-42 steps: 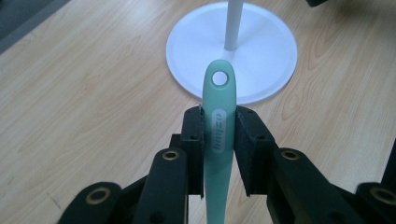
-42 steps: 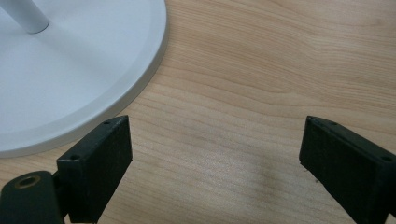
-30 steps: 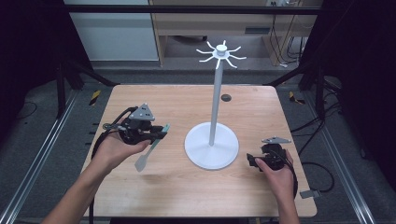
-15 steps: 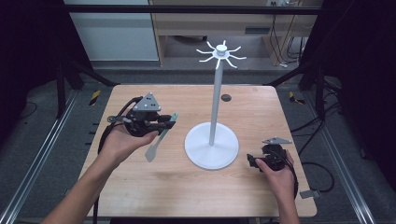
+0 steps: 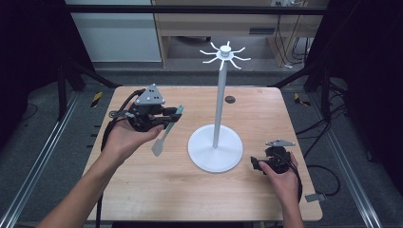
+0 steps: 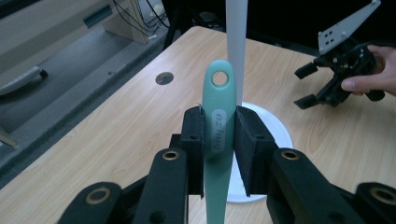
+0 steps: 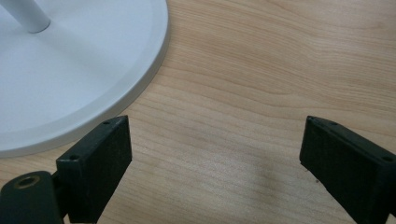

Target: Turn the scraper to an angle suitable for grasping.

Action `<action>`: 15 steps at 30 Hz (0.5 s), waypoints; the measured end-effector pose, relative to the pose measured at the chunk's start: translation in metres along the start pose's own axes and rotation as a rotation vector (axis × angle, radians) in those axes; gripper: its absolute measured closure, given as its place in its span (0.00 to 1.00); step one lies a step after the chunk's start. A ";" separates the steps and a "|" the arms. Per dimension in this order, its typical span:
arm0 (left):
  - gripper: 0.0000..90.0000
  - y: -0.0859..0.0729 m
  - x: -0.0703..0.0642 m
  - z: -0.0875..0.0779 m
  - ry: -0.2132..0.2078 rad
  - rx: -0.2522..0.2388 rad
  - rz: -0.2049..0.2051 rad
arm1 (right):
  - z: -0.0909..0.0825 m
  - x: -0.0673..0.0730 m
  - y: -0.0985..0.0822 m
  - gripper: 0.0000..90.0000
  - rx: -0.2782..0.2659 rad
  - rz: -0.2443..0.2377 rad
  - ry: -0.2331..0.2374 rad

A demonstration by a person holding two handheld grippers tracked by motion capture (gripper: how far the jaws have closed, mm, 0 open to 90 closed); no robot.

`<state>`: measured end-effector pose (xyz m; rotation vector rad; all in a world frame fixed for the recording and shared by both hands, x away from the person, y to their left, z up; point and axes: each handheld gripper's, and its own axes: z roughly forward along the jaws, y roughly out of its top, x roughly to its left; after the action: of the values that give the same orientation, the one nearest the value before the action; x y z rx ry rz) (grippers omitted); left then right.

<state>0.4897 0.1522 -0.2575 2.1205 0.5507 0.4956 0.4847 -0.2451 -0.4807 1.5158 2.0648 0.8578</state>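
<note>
High view: a green spatula is clamped by its handle in the left gripper, lifted off the table; hanging it on the white stand likely remains. The right gripper is rested apart, empty, beside the base.

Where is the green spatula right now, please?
High view, left side: the spatula hangs off the table, clamped in the left tongs, left of the white stand.

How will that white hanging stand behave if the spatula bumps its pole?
The stand looks top-heavy: a tall thin pole on a wide flat base, so a high bump would probably rock it rather than topple it. On smooth wood it may slide. The spatula, clamped by the left gripper, seems secure.
</note>
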 end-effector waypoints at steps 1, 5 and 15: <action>0.82 0.002 -0.001 0.000 0.003 -0.008 0.003 | 0.000 0.000 0.000 0.11 -0.005 -0.004 -0.001; 0.83 0.007 -0.007 -0.001 -0.011 -0.018 0.018 | -0.001 -0.001 0.000 0.11 -0.008 0.000 -0.005; 0.82 0.011 -0.015 -0.002 -0.007 -0.042 0.012 | -0.002 0.005 0.002 0.11 -0.003 -0.024 0.004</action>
<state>0.4781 0.1393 -0.2492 2.0862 0.5193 0.5022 0.4833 -0.2400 -0.4776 1.4859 2.0793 0.8549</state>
